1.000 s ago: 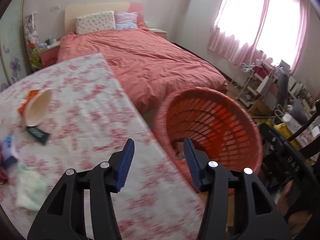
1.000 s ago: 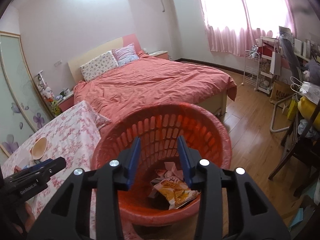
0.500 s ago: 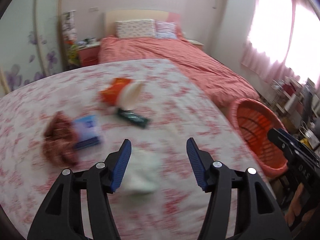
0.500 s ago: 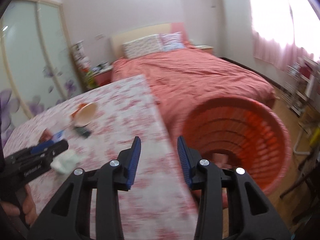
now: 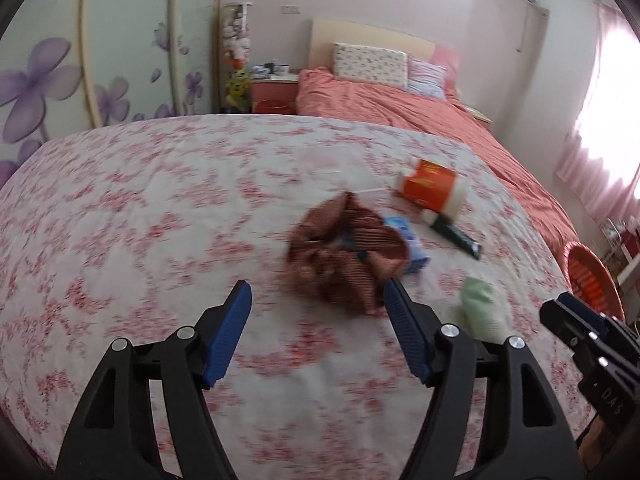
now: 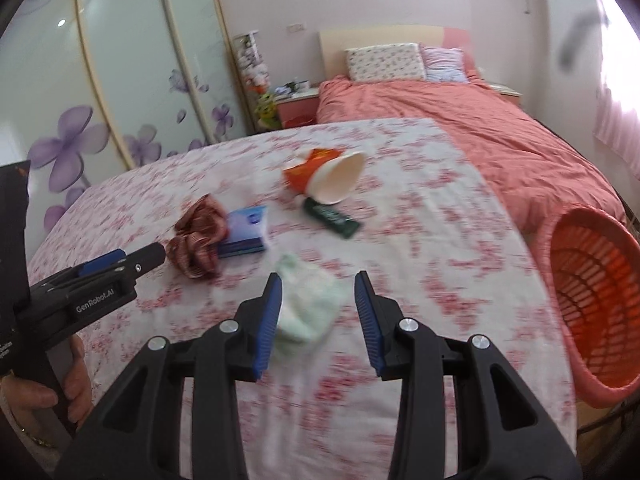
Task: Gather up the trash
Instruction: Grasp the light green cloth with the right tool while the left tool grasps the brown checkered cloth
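Over the worktop (image 6: 420, 240), both claws were held wide and empty; the reddish cloth (image 5: 344, 256) could be mistaken for trash by the left claw (image 5: 318, 328), the right claw (image 6: 318, 316) being aimed at the pale green wad (image 6: 308, 304).

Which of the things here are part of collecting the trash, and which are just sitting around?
Job: crumpled brown wrapper, blue packet, paper cup, dark green wrapper, pale green wad, orange basket, both grippers.

Lying about: pillows, nightstand, floral cloth.

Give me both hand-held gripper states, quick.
Left hand-held gripper: open, empty, aimed at the brown striped wrapper.
Right hand-held gripper: open, empty, over the pale green tissue.
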